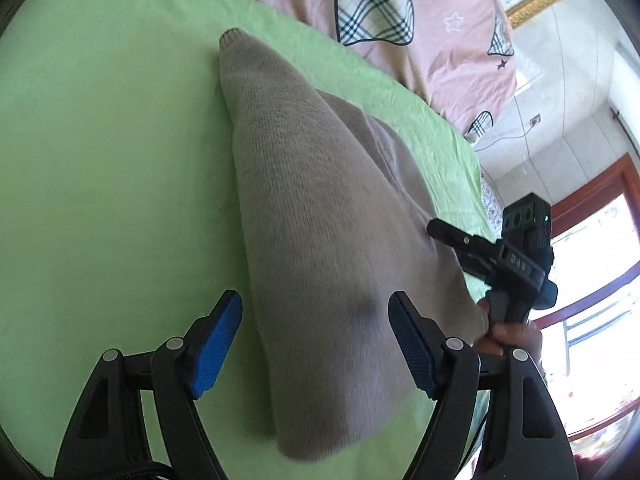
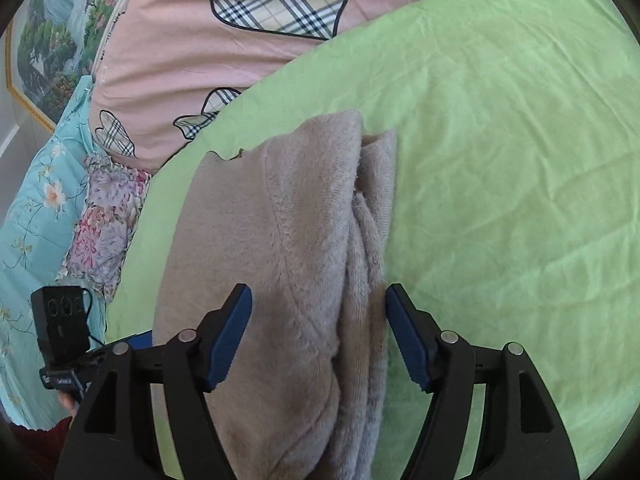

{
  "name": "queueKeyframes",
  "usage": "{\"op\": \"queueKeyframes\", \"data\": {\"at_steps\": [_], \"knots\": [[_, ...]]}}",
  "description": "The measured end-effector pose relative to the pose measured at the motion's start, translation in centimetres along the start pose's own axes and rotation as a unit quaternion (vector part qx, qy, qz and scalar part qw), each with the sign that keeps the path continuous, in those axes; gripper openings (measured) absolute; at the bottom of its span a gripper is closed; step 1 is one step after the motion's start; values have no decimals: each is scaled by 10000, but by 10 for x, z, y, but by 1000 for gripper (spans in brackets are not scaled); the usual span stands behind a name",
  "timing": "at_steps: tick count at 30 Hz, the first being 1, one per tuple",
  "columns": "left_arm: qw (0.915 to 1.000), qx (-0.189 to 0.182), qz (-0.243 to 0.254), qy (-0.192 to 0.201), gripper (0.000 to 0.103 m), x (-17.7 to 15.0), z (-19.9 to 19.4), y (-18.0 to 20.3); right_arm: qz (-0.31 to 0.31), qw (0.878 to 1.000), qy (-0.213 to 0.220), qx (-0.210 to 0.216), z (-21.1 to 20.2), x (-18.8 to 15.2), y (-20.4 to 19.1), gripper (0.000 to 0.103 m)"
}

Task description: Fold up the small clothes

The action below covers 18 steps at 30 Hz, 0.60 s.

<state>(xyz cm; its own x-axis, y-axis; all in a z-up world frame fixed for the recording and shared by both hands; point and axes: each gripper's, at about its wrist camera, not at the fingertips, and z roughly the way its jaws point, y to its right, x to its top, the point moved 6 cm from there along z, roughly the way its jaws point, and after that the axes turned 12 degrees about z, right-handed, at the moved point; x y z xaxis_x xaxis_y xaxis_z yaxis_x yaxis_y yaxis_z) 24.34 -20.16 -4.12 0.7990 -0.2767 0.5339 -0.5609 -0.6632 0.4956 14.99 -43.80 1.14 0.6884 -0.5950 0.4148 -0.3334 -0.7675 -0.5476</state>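
A beige fuzzy garment (image 1: pixel 320 240) lies on a green bed sheet (image 1: pixel 100 160), with a sleeve stretched away toward its cuff (image 1: pixel 230 38). My left gripper (image 1: pixel 316 340) is open, its blue pads on either side of the sleeve just above it. In the right wrist view the same garment (image 2: pixel 280 260) lies bunched and partly folded on the sheet (image 2: pixel 520 200). My right gripper (image 2: pixel 318 332) is open over the garment's folded edge. The right gripper also shows in the left wrist view (image 1: pixel 460 240), at the garment's right side.
A pink quilt with plaid hearts (image 2: pixel 240 40) lies at the far side of the sheet. A floral blue cover (image 2: pixel 36 220) and a flowered cloth (image 2: pixel 104 224) lie to the left. A window and a red door frame (image 1: pixel 592 208) are on the right.
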Motion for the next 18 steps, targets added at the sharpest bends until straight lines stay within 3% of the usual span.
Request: {"op": "queueKeyframes", "data": {"at_steps": [7, 8, 11, 12, 13, 14, 18], "knots": [[9985, -327, -392, -175, 83, 23, 43, -26, 328, 9991, -228, 163, 13, 6, 10, 70], [9985, -345, -389, -154, 81, 23, 46, -26, 319, 9989, -305, 152, 16, 5, 10, 70], [9984, -472, -299, -125, 62, 23, 51, -22, 311, 9985, -440, 118, 22, 2, 10, 70], [9987, -421, -261, -95, 58, 24, 51, -21, 301, 9984, -468, 96, 23, 1, 9, 66], [9991, -379, -180, -50, 56, 23, 50, -19, 317, 9981, -515, 132, 24, 0, 8, 49], [9993, -351, -129, -15, 51, 24, 49, -17, 421, 9969, -611, 250, 27, -3, 6, 43], [9994, -339, -42, 83, 43, 22, 34, -13, 358, 9986, -359, 169, 18, -12, -8, 36]]}}
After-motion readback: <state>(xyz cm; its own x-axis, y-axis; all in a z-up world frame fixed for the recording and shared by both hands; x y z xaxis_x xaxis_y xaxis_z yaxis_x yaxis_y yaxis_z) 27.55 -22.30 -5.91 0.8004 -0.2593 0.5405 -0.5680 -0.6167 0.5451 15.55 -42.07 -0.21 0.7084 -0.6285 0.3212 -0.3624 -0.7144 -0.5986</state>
